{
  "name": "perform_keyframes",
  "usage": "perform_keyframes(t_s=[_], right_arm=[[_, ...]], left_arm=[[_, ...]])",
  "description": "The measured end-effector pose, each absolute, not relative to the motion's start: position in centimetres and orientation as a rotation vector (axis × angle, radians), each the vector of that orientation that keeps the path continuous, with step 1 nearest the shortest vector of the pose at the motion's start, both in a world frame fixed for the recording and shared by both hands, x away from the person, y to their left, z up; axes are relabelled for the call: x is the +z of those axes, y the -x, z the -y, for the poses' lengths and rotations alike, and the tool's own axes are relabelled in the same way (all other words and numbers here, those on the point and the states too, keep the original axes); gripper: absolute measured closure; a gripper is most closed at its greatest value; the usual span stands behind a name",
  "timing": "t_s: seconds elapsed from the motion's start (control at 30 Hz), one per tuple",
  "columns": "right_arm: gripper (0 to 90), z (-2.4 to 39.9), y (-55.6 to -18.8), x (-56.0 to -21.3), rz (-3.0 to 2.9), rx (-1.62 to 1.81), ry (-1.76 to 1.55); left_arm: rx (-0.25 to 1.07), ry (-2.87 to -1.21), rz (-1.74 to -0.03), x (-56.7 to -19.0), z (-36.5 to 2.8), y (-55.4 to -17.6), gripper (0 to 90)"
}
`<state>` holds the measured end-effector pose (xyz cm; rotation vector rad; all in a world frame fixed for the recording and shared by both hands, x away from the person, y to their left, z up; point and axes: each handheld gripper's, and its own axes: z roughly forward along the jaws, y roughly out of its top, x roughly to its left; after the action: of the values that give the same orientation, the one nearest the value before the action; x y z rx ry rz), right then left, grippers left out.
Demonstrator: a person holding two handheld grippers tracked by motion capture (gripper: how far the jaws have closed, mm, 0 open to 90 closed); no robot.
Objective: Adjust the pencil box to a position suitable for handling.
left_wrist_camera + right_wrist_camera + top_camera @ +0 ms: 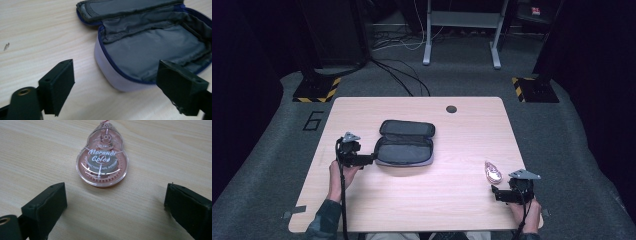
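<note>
A: What do we have on the table [362, 210]?

B: A pouch [406, 143] lies open in the middle, lid flipped back toward twelve o'clock. A pink tape roller [493, 172] lies flat near the right edge, at about four o'clock from the pouch and well apart from it.

A: And the two grippers?

B: The left gripper [373, 159] sits at the pouch's nine o'clock end. In the left gripper view its jaws are apart, with the pouch's pale corner [117, 80] between them, but not touching it. The right gripper [495, 194] is just at six o'clock of the roller. Its jaws are apart too, and the roller [102, 157] lies a little ahead of them, not between them yet.

A: So what is the job now?

B: I think the roller goes into the pouch. First, pick it up well.

A: How?

B: Slide the right gripper forward, low to the table, until the fat round part is between the jaws. Squeeze there, on the two sides, not on the thin tip. It is smooth plastic, so it could slip or skid away. Close slowly.

A: And the left one?

B: Let it pinch the pouch's corner, so the pouch stays put and open.
</note>
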<state>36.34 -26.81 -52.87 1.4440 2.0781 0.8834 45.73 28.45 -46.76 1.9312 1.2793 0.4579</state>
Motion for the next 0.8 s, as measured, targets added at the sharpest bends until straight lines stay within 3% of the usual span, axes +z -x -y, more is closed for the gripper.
perform_keyframes(t_s=[0.33, 0.57, 0.8], right_arm=[[4.7, 27.0, -36.3, -52.9, -2.093, 0.880, -1.425], [5.0, 26.9, -36.3, -52.9, -2.083, 0.889, -1.437], [5.1, 26.9, -36.2, -52.9, -2.083, 0.888, -1.426]], left_arm=[[0.420, -1.974, -1.339, -48.2, -27.6, -48.8, 41.2], [0.444, -2.007, -1.345, -48.8, -26.7, -49.2, 65.4], [0.452, -1.977, -1.397, -49.4, -26.0, -49.1, 77.8]])
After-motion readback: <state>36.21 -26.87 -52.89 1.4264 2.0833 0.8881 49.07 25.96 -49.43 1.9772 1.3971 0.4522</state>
